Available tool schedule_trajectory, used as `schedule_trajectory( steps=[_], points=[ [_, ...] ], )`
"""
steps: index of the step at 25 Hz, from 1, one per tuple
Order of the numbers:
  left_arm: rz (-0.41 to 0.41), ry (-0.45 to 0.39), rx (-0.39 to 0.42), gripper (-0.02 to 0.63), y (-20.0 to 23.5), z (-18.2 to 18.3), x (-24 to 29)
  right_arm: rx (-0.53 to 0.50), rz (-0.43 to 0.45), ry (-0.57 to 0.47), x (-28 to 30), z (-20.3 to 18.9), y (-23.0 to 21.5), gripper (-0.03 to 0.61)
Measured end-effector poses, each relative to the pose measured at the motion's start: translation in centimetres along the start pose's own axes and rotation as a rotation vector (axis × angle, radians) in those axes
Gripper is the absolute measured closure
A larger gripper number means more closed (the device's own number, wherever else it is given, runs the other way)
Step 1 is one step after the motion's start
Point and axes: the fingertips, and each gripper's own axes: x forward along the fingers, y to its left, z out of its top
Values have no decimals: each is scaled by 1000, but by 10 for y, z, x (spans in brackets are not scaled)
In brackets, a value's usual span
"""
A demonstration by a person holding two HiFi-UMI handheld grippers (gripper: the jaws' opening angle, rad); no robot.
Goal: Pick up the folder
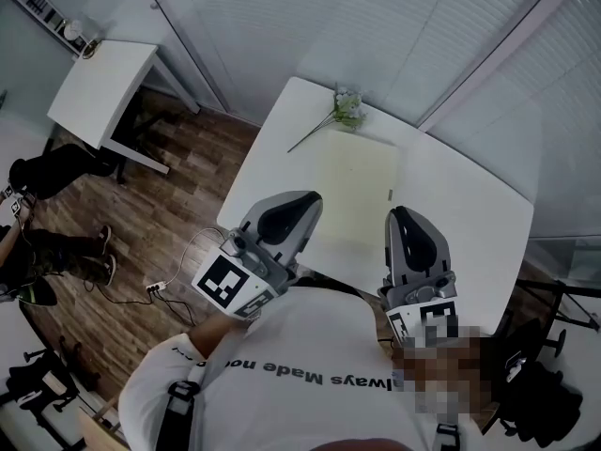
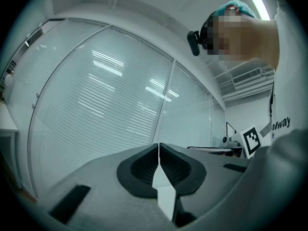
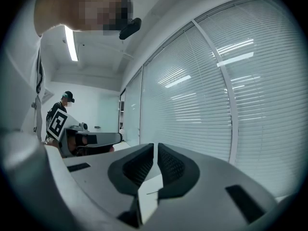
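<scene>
nearest, against the person's white shirt point(image 1: 282, 346), the left gripper point(image 1: 302, 201) and the right gripper point(image 1: 399, 216) are held level and side by side over the near edge of the white table point(image 1: 470, 205); each gripper view shows its own dark ribbed pads pressed together with nothing caught between them, so both are clenched and empty;

just ahead, the folder point(image 1: 355, 191) lies flat on the tabletop, pale cream, its long side running away from the person; its near end sits between the two gripper noses, though neither touches it and both hang above the surface;

beyond the folder's far end a small flower sprig point(image 1: 346, 111) rests on the table, close to the folder's far corner; past that are the slatted window blinds point(image 1: 423, 26), and off to the left, well apart, a second white table point(image 1: 99, 83) on the wood floor;

by my reading the pick has not begun: this is the stage before the reach; the next move calls for opening one gripper's jaws, tipping it down toward the folder's near edge, and getting one jaw under that thin edge, since the folder looks to lie flush with the table; the other gripper may need to steady or nudge it; keep clear of the sprig
</scene>
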Motion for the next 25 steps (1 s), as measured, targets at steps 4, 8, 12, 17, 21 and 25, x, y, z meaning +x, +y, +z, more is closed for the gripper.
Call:
schedule_trajectory(
  steps=[4, 8, 12, 17, 21, 25],
  points=[
    [1, -8, 3, 600, -12, 0, 9, -5, -5, 2, -12, 1, -11, 546],
    [7, -17, 10, 600, -27, 2, 15, -16, -4, -2, -26, 6, -20, 548],
    [8, -21, 19, 600, -39, 4, 21, -19, -3, -5, -36, 10, -27, 548],
    [17, -22, 27, 600, -44, 4, 25, -18, 10, -14, -39, 10, -30, 547],
    [20, -15, 32, 598, -46, 2, 25, -15, 11, -16, -41, 9, -32, 547],
    [20, 6, 28, 598, -43, -2, 25, -7, 11, -14, -40, 7, -34, 546]
  ],
)
